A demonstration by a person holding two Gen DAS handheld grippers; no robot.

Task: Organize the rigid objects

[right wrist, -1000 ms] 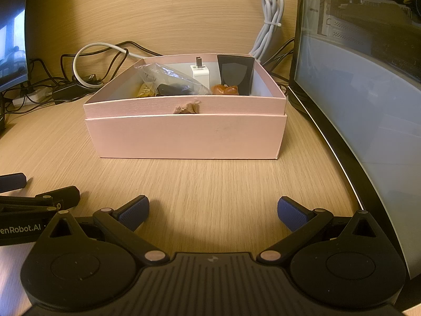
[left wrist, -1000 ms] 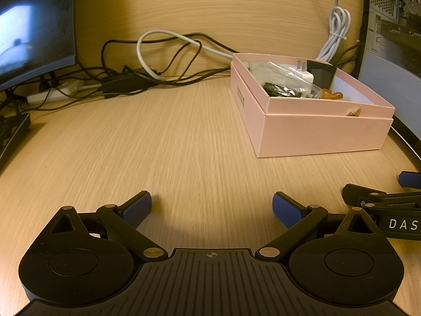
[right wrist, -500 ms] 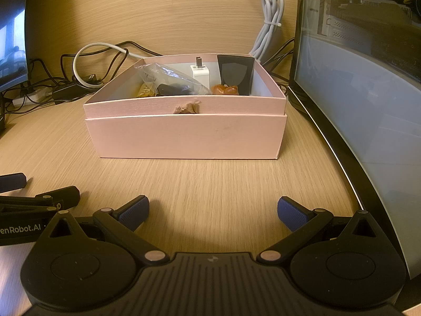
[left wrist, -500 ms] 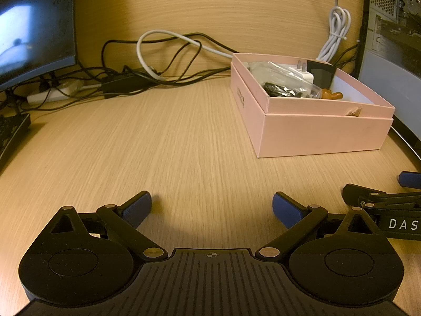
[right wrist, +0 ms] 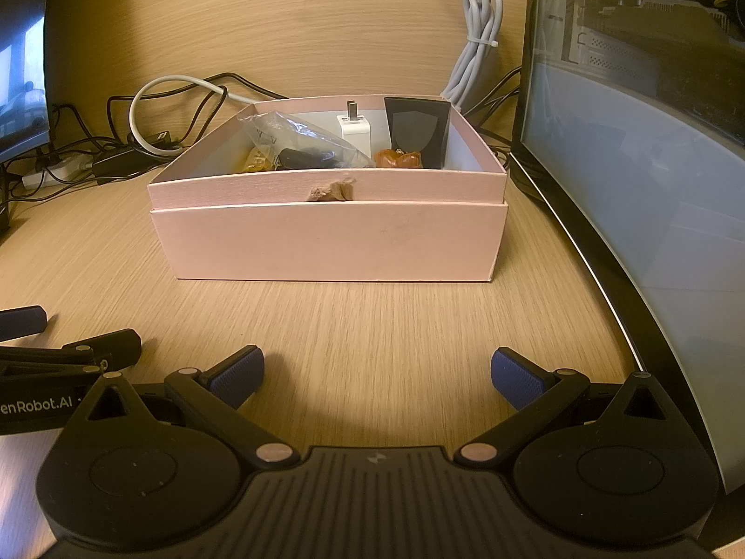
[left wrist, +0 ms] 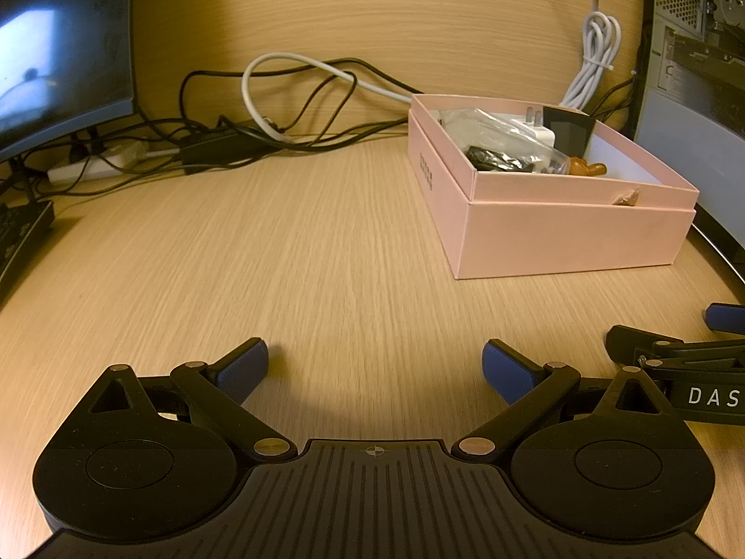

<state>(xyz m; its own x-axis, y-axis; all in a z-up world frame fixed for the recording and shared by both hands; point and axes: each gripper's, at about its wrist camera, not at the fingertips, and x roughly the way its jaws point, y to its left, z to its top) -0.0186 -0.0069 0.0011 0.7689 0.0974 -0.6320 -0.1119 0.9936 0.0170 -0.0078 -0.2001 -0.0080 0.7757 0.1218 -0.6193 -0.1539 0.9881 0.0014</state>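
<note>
In the left wrist view, we are looking over our left gripper (left wrist: 375, 365), its jaws spread wide with nothing between them, sitting low over the wooden desk (left wrist: 279, 256). The pink box (left wrist: 549, 214) is standing ahead and to the right, well apart from the fingers; inside it a clear bag (left wrist: 503, 139), a white charger (left wrist: 535, 128), a black block (left wrist: 568, 128) and a small brown piece (left wrist: 586, 167) are lying. Cables (left wrist: 279, 107) are trailing behind, beside a monitor (left wrist: 60, 46).

In the right wrist view, we are facing the same box (right wrist: 326, 237) straight ahead of our right gripper (right wrist: 377, 372), whose jaws are likewise spread and holding nothing. The charger (right wrist: 354, 128) and black block (right wrist: 416, 132) are standing upright at the box's back wall. A second monitor (right wrist: 652, 186) is filling the right side.
</note>
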